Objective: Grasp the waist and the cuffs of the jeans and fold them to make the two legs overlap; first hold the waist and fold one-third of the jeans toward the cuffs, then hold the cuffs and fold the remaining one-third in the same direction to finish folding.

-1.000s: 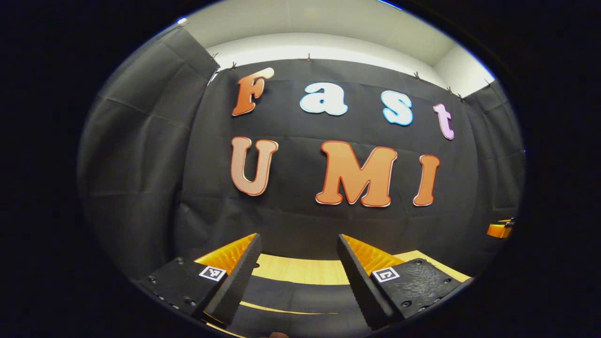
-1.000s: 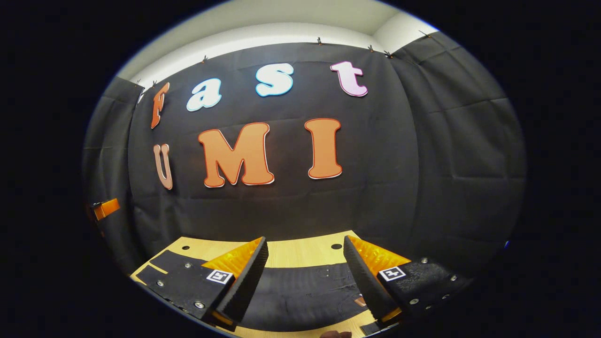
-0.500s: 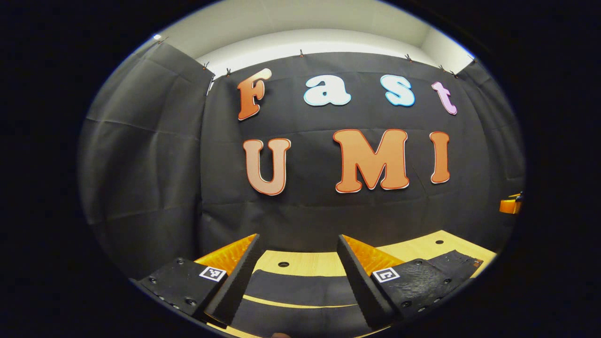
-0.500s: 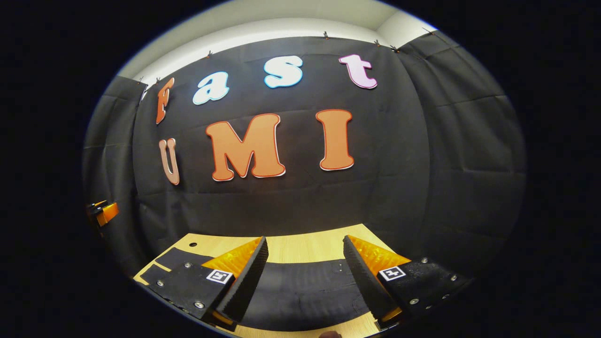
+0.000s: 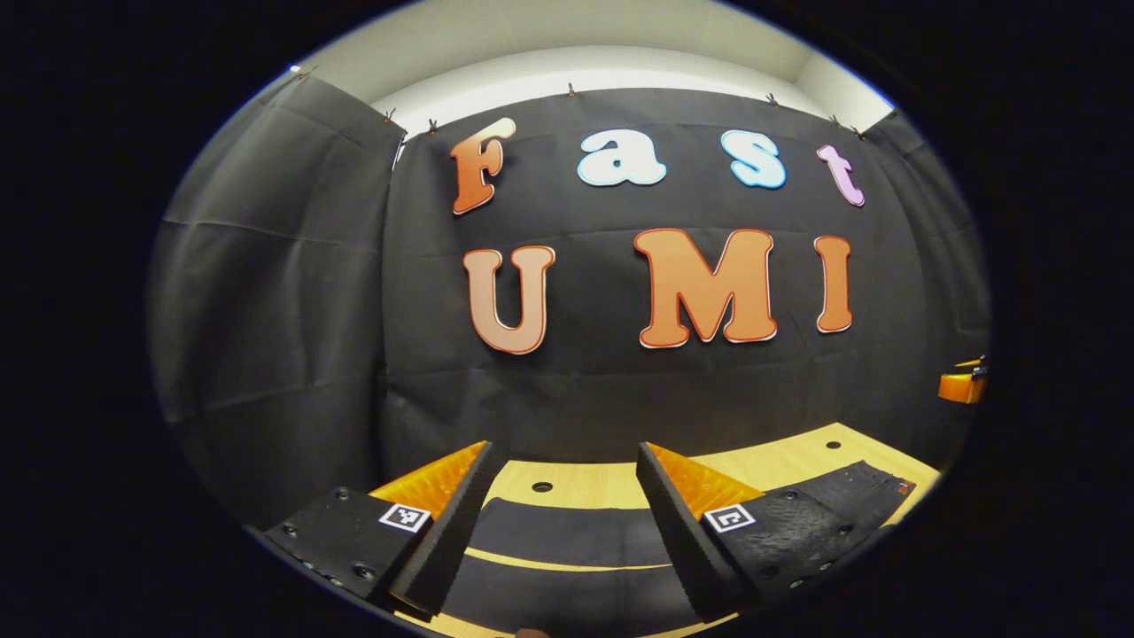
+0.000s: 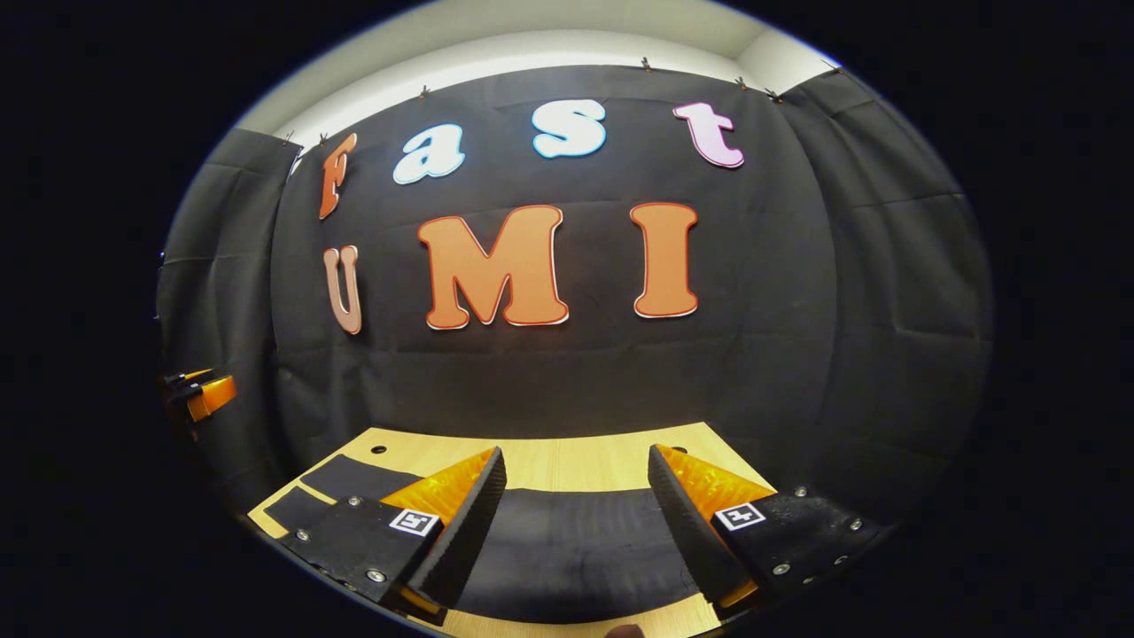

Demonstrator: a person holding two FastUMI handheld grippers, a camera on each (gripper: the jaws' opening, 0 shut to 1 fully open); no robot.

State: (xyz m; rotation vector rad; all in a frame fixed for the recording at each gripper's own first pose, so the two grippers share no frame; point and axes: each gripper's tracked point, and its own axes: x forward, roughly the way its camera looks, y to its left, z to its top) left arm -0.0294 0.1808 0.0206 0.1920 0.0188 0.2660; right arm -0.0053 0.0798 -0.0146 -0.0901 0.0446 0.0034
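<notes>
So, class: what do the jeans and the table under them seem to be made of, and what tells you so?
The jeans: probably dark, matte woven cotton denim; a faint ribbed weave shows, with a stitched waist edge. The table: light wood or wood-look laminate, smooth, with pale grain lines and small drilled holes.

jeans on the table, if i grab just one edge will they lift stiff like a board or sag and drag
Probably sag: the jeans lie flat and limp on the wooden table, with two legs spread apart in the left gripper view. The fabric looks thick, so likely heavyish and apt to drag. Both the left gripper and right gripper are open above them.
</notes>
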